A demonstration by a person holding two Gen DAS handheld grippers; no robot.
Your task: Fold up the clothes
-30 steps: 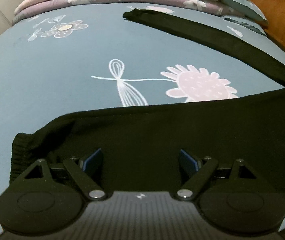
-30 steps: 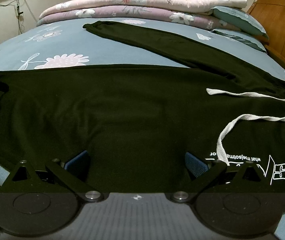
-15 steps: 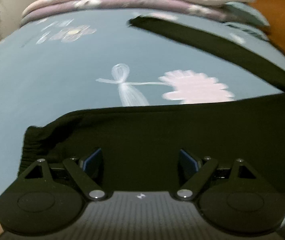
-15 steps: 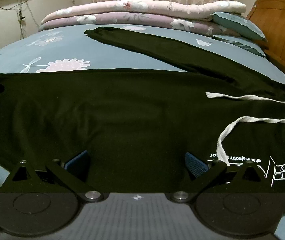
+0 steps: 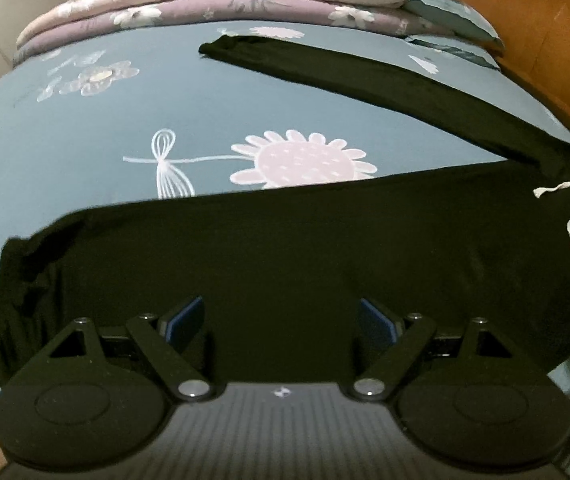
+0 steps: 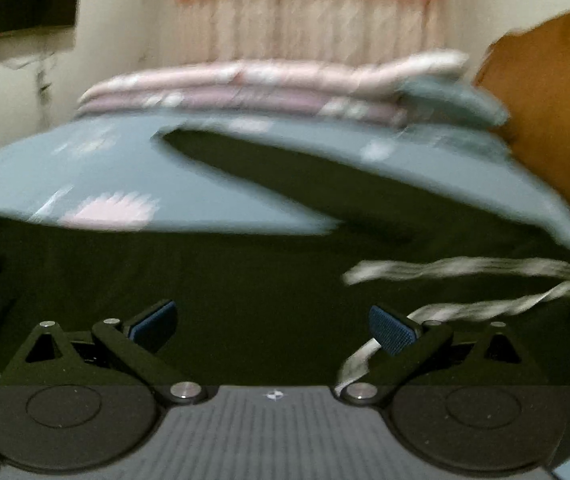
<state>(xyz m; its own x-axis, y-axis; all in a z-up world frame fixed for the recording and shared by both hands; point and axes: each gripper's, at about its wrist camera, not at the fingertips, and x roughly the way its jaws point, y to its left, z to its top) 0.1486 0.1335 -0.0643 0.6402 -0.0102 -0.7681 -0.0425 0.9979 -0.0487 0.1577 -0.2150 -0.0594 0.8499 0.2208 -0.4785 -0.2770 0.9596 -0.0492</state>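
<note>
Moved: right tongs [image 6: 271, 326] have tipped upward, their view blurred.
Trousers [image 5: 285, 264]: long axis crosswise, spread legs; cuff nearer left tongs [image 5: 281, 320].
Tongs: both spread, empty.

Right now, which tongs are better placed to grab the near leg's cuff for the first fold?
Left. The left tongs are open over the near leg, with its cuff just to their left. The right tongs are open near the drawstring, at the waist end, in a blurred view.
</note>
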